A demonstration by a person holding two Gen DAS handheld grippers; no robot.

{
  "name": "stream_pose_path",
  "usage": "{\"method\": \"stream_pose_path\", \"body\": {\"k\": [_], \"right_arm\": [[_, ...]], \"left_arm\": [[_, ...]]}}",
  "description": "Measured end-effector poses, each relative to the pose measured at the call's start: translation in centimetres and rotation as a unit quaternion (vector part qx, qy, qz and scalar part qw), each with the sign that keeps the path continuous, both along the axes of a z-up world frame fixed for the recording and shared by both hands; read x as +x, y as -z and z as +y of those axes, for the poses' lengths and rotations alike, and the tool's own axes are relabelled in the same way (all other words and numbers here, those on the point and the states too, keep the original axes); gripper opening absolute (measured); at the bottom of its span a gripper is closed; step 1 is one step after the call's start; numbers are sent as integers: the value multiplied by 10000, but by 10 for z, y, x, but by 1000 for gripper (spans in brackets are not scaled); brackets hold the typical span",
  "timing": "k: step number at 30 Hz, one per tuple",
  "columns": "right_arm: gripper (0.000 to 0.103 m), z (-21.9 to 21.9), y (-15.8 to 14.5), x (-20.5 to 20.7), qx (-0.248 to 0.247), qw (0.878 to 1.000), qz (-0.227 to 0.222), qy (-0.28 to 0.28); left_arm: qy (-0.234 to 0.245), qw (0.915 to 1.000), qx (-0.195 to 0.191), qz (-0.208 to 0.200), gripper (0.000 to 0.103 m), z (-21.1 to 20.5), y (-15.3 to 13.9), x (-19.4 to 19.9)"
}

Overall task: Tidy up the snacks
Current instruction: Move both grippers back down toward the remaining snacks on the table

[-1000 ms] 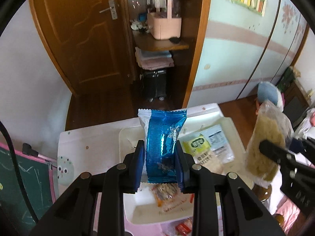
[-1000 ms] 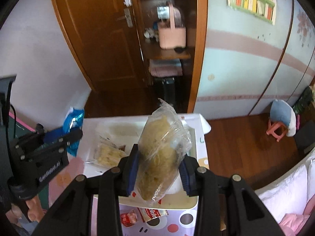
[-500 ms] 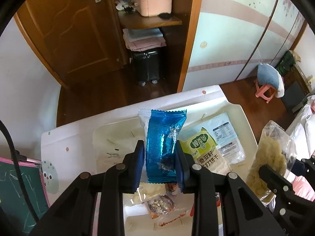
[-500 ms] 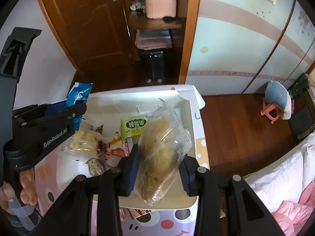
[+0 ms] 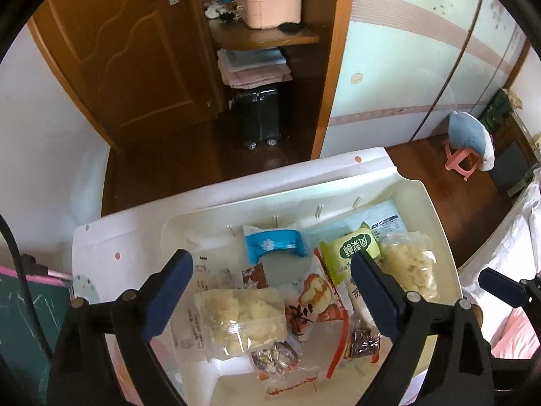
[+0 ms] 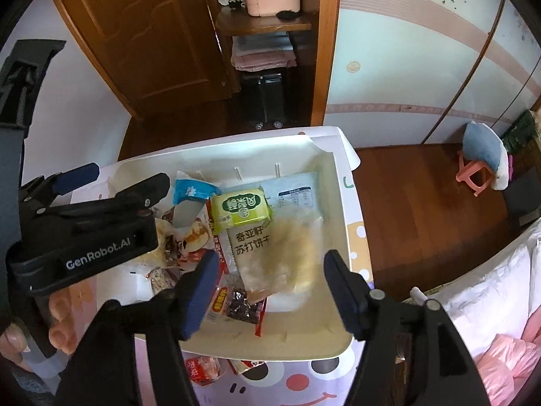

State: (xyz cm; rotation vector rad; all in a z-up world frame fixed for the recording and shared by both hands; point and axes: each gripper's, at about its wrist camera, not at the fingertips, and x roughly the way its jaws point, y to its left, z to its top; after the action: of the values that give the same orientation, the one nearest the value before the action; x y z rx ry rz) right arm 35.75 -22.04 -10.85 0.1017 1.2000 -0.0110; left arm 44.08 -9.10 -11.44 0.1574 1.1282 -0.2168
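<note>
Left gripper hangs over the near left of the tray; jaws have just been opening and stand spread wide, nothing between the pads. Right gripper is over the near right of the tray; jaws have just been opening and are spread, with the clear bag lying loose below them, blurred in this view.

Near tray floor: small bare patch beside a second clear bag of pale pieces and a red-and-white packet. Two red packets lie outside the tray on the table, against the near rim.

Mid tray: green packet lies partly on a white cracker pack. Blue packet lies flat left of it, close to the far wall.

Far left tray corner is bare. The tray's right rim runs close along the table's right edge; beyond it, open wood floor.
</note>
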Motion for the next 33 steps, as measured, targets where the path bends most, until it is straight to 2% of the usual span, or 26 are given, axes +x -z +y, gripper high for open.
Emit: {"method": "stream_pose_path", "body": {"k": [16, 25, 33], "right_arm": [[67, 4, -16, -25, -5, 9998, -117, -134], [67, 4, -40, -59, -54, 9990, -347, -286], [67, 1, -66, -103, -49, 9964, -720, -444]], "left_arm": [[-155, 9997, -25, -181, 94, 9, -21, -33], [-216, 9989, -94, -407, 94, 13, -52, -80], [-239, 9972, -219, -667, 94, 12, -78, -138]]}}
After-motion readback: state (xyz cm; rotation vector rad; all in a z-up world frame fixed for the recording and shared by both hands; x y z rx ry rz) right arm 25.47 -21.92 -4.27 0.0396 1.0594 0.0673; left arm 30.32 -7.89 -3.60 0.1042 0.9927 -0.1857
